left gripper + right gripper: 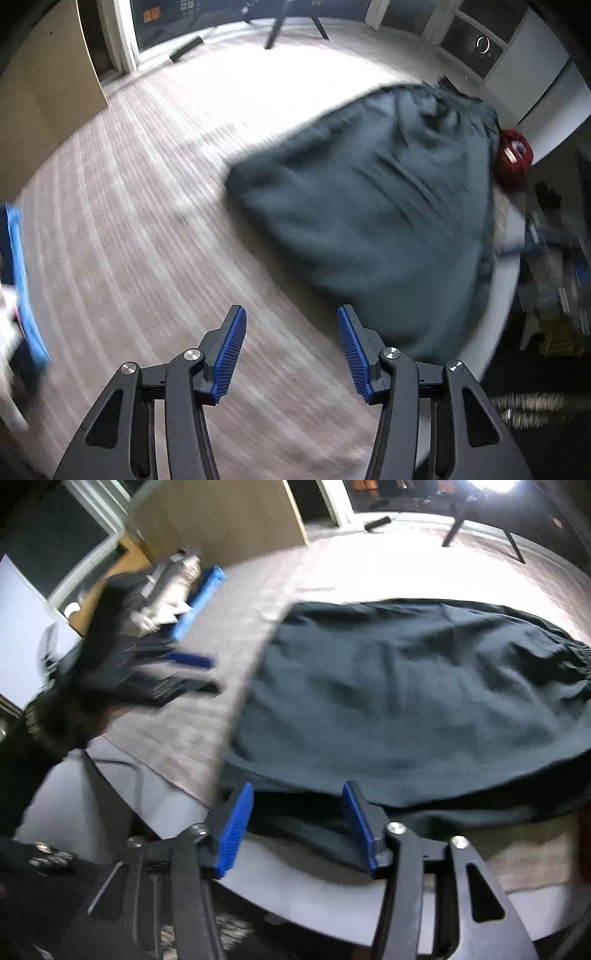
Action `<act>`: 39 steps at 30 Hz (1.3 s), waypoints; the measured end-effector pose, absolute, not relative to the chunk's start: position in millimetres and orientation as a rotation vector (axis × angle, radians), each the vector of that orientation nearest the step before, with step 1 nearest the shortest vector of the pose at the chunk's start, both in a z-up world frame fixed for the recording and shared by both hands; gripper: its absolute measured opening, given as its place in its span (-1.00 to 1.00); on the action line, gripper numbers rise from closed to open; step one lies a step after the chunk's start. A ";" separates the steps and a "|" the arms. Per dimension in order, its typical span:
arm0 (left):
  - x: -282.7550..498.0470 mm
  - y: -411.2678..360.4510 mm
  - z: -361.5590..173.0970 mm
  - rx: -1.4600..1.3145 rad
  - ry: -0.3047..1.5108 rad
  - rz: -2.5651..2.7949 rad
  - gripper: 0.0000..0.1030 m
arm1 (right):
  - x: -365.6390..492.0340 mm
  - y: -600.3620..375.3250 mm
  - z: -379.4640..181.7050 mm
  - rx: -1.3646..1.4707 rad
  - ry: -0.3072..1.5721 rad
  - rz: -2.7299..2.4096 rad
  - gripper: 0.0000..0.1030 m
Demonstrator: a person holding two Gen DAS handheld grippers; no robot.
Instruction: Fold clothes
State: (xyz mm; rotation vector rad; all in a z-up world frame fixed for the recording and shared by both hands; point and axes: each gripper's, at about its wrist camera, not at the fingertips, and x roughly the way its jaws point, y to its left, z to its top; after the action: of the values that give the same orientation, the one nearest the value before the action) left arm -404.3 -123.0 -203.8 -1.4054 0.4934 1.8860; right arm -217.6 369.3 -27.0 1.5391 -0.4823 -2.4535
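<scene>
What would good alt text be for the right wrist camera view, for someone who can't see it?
A dark green garment lies spread flat on a wood-grain table, blurred by motion. The right gripper hangs over its near edge, blue pads apart and holding nothing. At far left the left gripper is a dark smear, with a blue tray behind it.

Garment (406,686) lies flat on table (177,738); basket (201,598) far left.

no readable text in either view. red object (513,158) by the table edge carries a pale label, too blurred to read. orange squares (152,15) on a far panel, illegible.
</scene>
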 end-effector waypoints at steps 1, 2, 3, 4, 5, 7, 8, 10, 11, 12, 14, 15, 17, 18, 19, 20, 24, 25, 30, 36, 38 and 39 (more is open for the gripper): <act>-443.9 -97.7 -201.4 -1.386 0.530 1.878 -0.01 | -217.0 359.6 -31.5 1.557 -0.527 -2.455 0.09; -478.1 -83.2 -207.2 -1.368 0.560 1.859 -0.01 | -216.3 350.1 -36.8 1.579 -0.574 -2.455 0.09; -478.1 -50.3 -219.3 -1.353 0.583 1.839 0.00 | -214.1 343.6 -43.4 1.603 -0.636 -2.452 0.09; -473.3 -10.3 -224.1 -1.329 0.618 1.819 -0.01 | -211.6 337.5 -50.2 1.627 -0.701 -2.447 0.09; -470.9 -6.1 -222.0 -1.295 0.662 1.800 0.00 | -207.6 331.8 -56.4 1.648 -0.766 -2.448 0.09; -457.0 -10.7 -201.1 -1.241 0.714 1.759 -0.01 | -196.9 320.3 -62.9 1.670 -0.857 -2.477 0.09; -461.3 -12.2 -195.2 -1.224 0.721 1.725 0.00 | -194.3 315.1 -63.0 1.669 -0.873 -2.498 0.09; -469.4 -13.2 -188.4 -1.195 0.729 1.653 0.00 | -190.7 305.1 -62.7 1.668 -0.880 -2.556 0.09; -471.7 -11.0 -191.9 -1.192 0.731 1.625 0.00 | -190.8 301.3 -63.0 1.679 -0.864 -2.595 0.09; -473.3 -9.5 -194.9 -1.191 0.739 1.608 0.00 | -191.1 297.7 -63.3 1.692 -0.845 -2.634 0.09; -475.6 -6.7 -199.0 -1.188 0.742 1.572 0.00 | -194.6 293.5 -65.8 1.708 -0.825 -2.689 0.09; -476.0 -4.4 -199.6 -1.181 0.727 1.553 -0.01 | -197.4 292.9 -67.4 1.711 -0.820 -2.706 0.09; -476.7 -0.8 -200.3 -1.168 0.708 1.521 -0.01 | -203.0 291.0 -70.4 1.728 -0.797 -2.744 0.09; -476.8 -0.7 -200.1 -1.161 0.713 1.513 -0.02 | -206.2 288.0 -72.4 1.747 -0.773 -2.757 0.09; -477.0 -0.8 -199.5 -1.149 0.721 1.506 -0.02 | -209.5 284.8 -74.5 1.767 -0.747 -2.769 0.09; -478.2 -1.0 -198.4 -1.137 0.724 1.500 -0.02 | -211.6 282.1 -75.8 1.771 -0.739 -2.769 0.09; -487.6 -1.4 -195.0 -1.112 0.705 1.479 -0.01 | -218.8 273.9 -78.2 1.789 -0.698 -2.792 0.09; -490.1 -0.2 -196.0 -1.108 0.712 1.467 -0.01 | -220.4 272.4 -78.3 1.797 -0.681 -2.804 0.07; -492.3 0.2 -201.3 -1.095 0.728 1.399 -0.40 | -219.4 276.8 -78.4 1.832 -0.690 -2.835 -0.63; -486.5 -9.3 -190.8 -1.059 0.723 1.382 -0.84 | -221.5 275.3 -72.7 1.831 -0.714 -2.798 -0.89; -494.3 -15.3 -181.1 -1.083 0.640 1.412 -0.84 | -220.2 274.0 -68.4 1.792 -0.727 -2.785 -0.89; -497.9 -19.2 -177.4 -1.099 0.596 1.425 -0.84 | -219.0 274.4 -68.3 1.783 -0.732 -2.777 -0.90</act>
State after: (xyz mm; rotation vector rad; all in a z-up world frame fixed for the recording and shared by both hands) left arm -497.9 -19.2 -177.4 -1.0985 0.5964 1.4247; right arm -219.0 274.4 -68.3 1.7835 -0.7323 -2.7773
